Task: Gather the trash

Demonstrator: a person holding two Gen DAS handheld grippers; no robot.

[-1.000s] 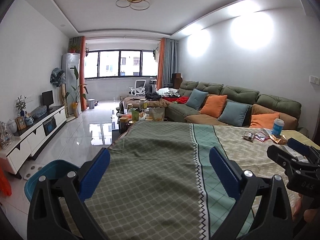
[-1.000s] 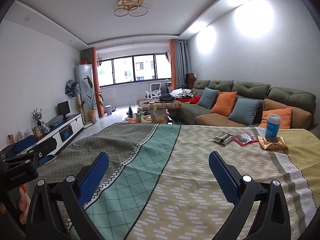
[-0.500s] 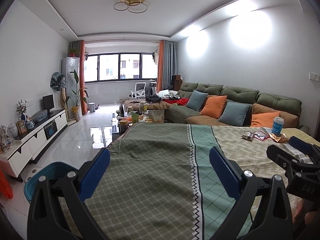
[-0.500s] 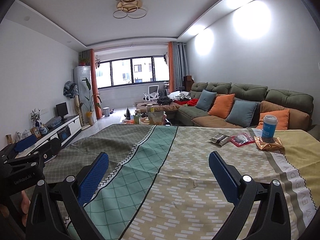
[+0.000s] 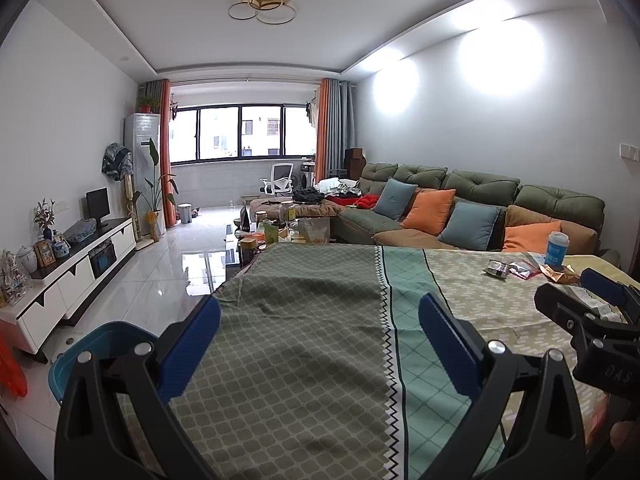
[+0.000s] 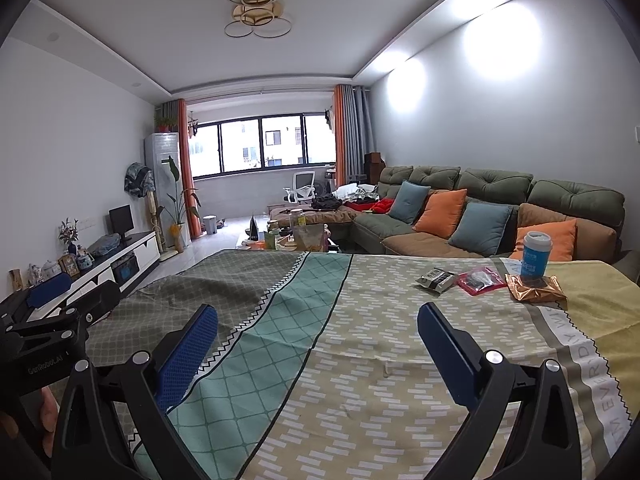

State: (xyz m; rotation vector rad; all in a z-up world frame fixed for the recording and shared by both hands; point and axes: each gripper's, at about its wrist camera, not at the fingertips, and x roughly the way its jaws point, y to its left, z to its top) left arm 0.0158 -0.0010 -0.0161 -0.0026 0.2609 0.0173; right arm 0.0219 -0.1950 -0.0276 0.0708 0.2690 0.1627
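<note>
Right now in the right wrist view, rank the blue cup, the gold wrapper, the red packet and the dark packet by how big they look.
1. Gold wrapper
2. Blue cup, close to the wrapper, unsure
3. Red packet and dark packet, too alike to rank

All sit about equally far away.

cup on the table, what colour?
Blue cup with a white lid and white print, standing on a copper foil wrapper. Clearest in the right wrist view.

A green sofa [image 6: 500,200] with orange and blue cushions lines the white wall at three o'clock; a wide window [image 6: 262,142] glows at twelve.
</note>
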